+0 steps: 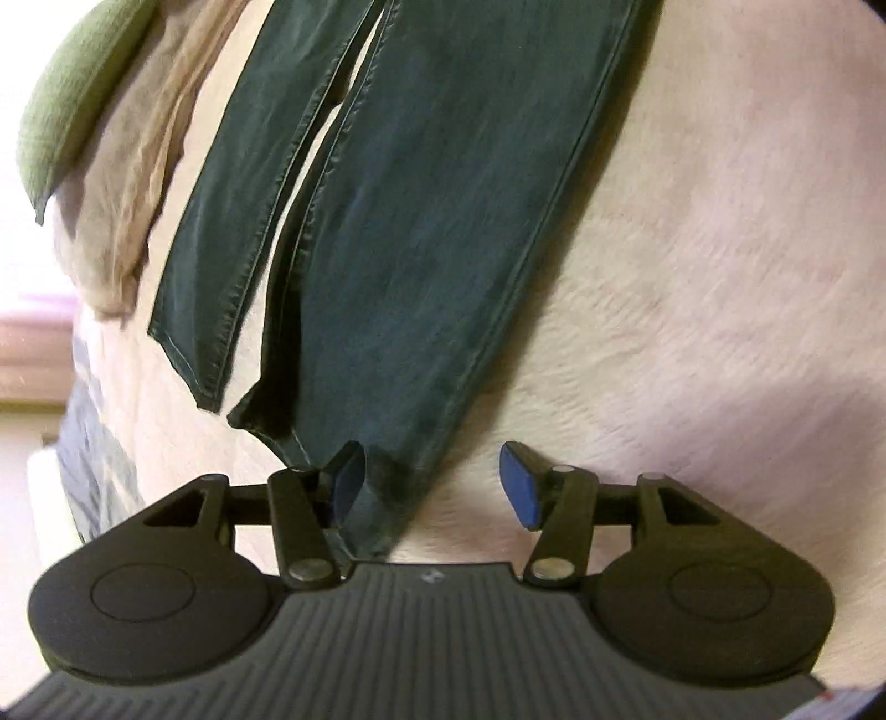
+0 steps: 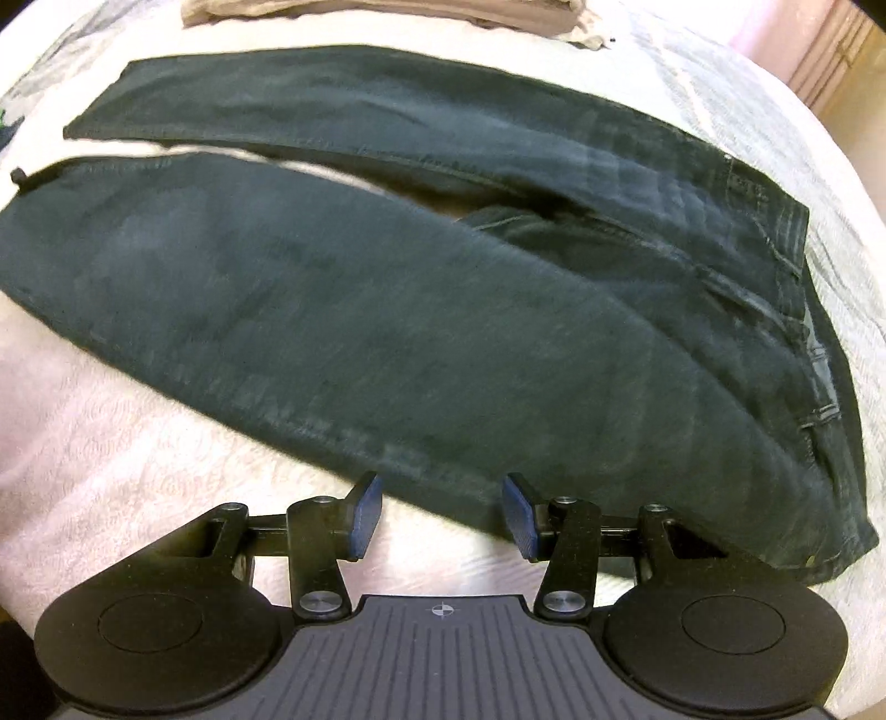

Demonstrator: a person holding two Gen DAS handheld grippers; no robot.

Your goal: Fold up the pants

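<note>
Dark teal-blue pants (image 1: 421, 221) lie spread on a pale pink quilted bed cover (image 1: 692, 277), the two legs side by side with a narrow gap between them. My left gripper (image 1: 434, 487) is open at the hem of the nearer leg; the hem's corner rests against its left pad (image 1: 348, 484). In the right wrist view the pants (image 2: 387, 332) stretch across the bed, waistband at the right and hems at the left. My right gripper (image 2: 443, 515) is open at the outer side edge of the near leg, with the cloth edge just past its pads.
A beige garment (image 1: 133, 183) and a green cushion (image 1: 72, 99) lie beyond the far leg. A folded beige pile (image 2: 387, 14) sits behind the pants. The bed cover (image 2: 111, 471) extends left of the right gripper, and the bed's edge drops off at the left wrist view's left.
</note>
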